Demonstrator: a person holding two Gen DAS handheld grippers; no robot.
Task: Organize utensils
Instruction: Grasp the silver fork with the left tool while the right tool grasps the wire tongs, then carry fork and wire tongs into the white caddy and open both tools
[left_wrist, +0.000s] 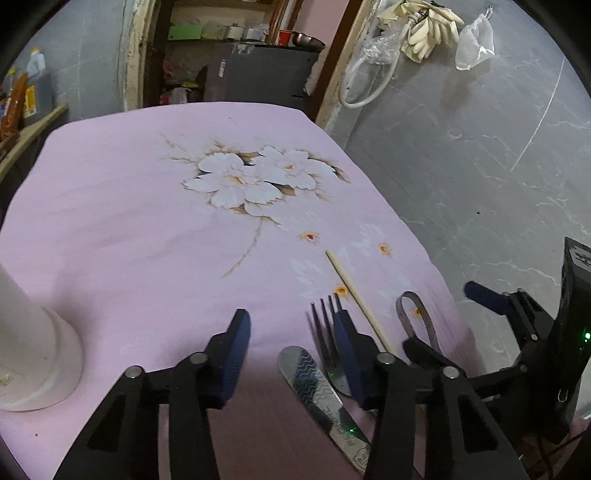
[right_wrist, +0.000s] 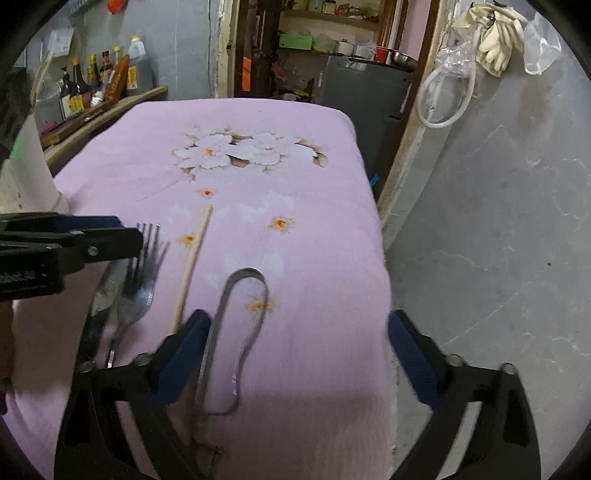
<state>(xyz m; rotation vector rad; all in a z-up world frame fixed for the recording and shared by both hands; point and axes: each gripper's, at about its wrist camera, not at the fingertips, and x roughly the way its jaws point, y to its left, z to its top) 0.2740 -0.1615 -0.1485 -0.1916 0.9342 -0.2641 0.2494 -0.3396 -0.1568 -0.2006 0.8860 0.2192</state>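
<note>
Left gripper jaws apart, gripping nothing. Knife lies between jaws; fork just inside right-side jaw, touching or not, cannot tell.

Right gripper jaws wide, empty. Bent metal loop between them, close to left-side jaw; chopstick outside it.

Risks: squeeze catches fork and knife together; pink cloth bunches up.

Hidden: handle ends under grippers.
</note>
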